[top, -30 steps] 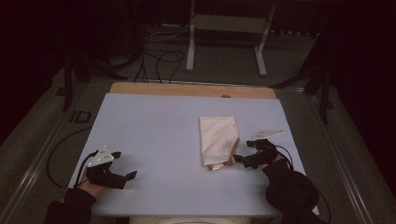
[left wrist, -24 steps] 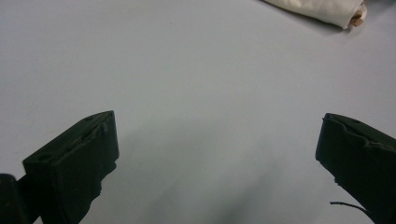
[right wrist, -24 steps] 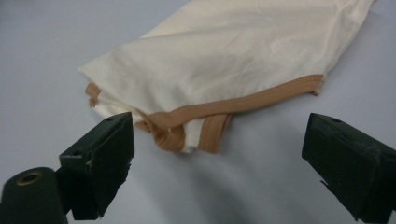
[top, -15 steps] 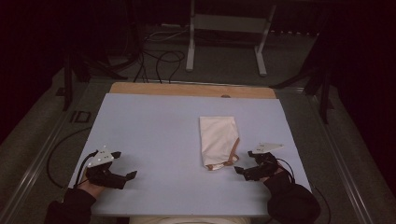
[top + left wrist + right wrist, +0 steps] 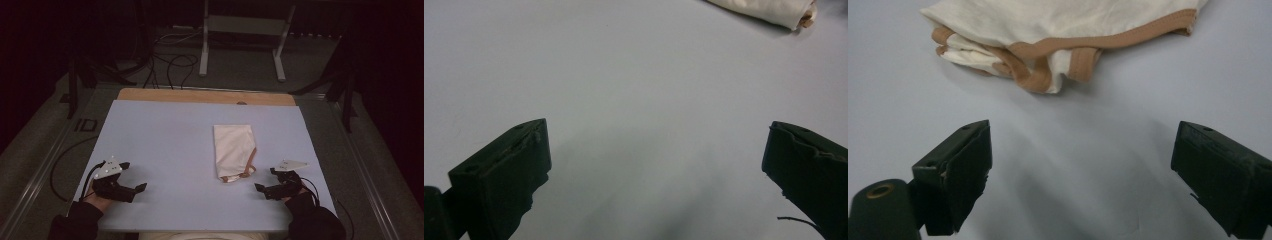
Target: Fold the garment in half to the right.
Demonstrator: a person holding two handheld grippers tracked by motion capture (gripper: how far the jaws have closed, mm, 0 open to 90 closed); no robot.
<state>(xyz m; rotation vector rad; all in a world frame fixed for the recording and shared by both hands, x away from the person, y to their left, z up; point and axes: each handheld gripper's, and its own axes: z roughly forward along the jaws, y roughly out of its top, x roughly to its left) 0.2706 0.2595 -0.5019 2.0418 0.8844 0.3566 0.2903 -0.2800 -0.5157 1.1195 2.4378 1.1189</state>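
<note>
Near the folded cream cloth with tan trim (image 5: 234, 152), the right tool (image 5: 266, 186) is hovering, jaws spread and empty; well apart from it, the left tool (image 5: 134, 185) is resting spread on the pale blue table (image 5: 165, 135).

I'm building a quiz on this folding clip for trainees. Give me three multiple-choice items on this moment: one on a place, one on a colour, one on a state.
1. Where does the folded garment lie on the table?
A. right of centre, nearer the right gripper
B. at the far left edge
C. under the left gripper

2. What colour is the garment's trim?
A. blue
B. tan
C. black

3. How do the right gripper's jaws stand?
A. shut on the trim
B. open, holding nothing
C. shut on nothing

Right letters: 1 A, the high view shows it close to the right gripper, far from the left gripper; 2 B, the band is tan against cream cloth; 3 B, bare table shows between the jaws.
</note>
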